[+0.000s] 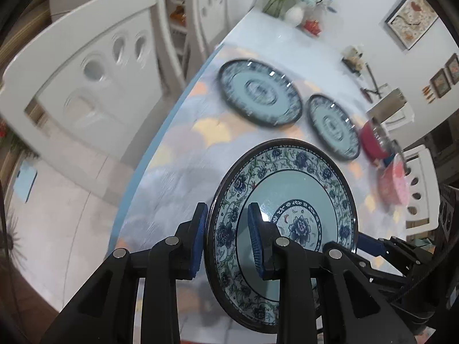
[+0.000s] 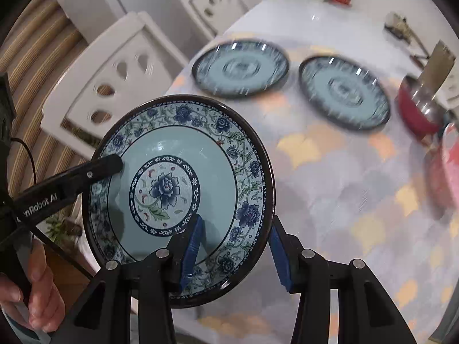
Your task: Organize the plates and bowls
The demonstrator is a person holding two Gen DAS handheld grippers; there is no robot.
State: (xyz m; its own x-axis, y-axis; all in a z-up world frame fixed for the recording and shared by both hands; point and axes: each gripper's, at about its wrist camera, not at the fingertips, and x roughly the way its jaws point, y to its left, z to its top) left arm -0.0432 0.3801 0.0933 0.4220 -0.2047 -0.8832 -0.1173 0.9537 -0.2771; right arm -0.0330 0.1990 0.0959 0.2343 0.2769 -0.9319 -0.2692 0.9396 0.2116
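Held plate [image 2: 183, 189], blue floral rim with a peony centre, is off the surface [image 2: 330, 177] and tilted, above the near left edge. Left tool [image 1: 228, 238] is clenched on its rim: one blue pad behind the plate, the other on the face. Right tool [image 2: 235, 249] grasps the opposite rim, one pad on the inner face, the other just outside the dark edge.

Two more plates lie flat toward the far side of the surface: far-left plate [image 2: 241, 68] near the left edge, far-right plate [image 2: 344, 91] just beside it, the two apart. A red pot [image 2: 416, 114] sits at the right edge, touching a pink container [image 2: 447, 166]. Open cloth lies between the held plate and the flat plates.

White chairs [image 2: 114, 80] stand close along the left edge. Both tools point steeply down. A hand [image 2: 37, 295] grips the left tool's handle in the right wrist view.
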